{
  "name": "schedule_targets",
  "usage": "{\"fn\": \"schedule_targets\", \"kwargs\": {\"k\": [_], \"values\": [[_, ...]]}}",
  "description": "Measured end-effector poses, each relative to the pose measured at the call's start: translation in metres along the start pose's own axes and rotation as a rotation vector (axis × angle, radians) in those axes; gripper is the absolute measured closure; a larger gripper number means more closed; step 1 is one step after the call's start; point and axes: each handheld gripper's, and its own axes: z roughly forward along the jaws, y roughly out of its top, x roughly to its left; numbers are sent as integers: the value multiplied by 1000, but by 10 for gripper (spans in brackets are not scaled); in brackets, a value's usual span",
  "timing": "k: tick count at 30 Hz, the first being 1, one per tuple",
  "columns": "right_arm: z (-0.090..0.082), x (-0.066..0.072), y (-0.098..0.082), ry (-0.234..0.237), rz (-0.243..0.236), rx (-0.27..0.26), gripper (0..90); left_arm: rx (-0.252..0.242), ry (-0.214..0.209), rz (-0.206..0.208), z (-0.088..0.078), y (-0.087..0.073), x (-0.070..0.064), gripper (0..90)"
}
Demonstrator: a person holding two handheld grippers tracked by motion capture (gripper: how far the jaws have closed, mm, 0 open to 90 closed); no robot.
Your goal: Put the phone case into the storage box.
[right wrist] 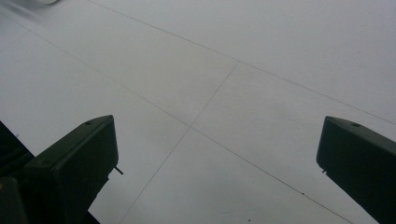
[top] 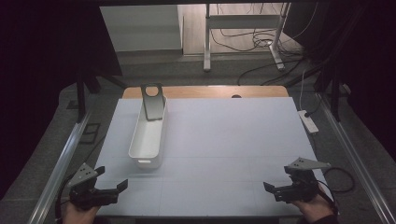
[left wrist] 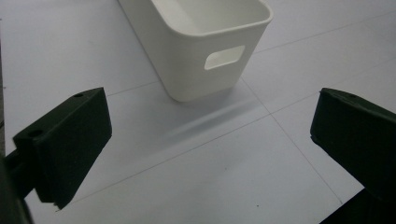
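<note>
Both claws rest low over the white table (top: 224,154) with jaws spread wide, gripping and touching nothing. The left claw (top: 112,184) points toward a white bin (top: 148,140) just ahead of it, the bin's handle slot facing its jaws. A dark flat piece (top: 153,102) leans at the bin's far end, while the right claw (top: 273,186) sits well apart from the bin.

No readable text, label, brand, number or sign appears on anything in these views.
</note>
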Motion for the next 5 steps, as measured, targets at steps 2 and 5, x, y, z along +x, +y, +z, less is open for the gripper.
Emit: {"fn": "schedule_targets", "kwargs": {"k": [2, 5], "values": [[0, 0, 0, -1, 0, 0, 0, 2, 1, 2, 0, 0, 0, 0], [0, 0, 0, 0, -1, 3, 0, 3, 1, 6, 1, 0, -1, 0]]}}
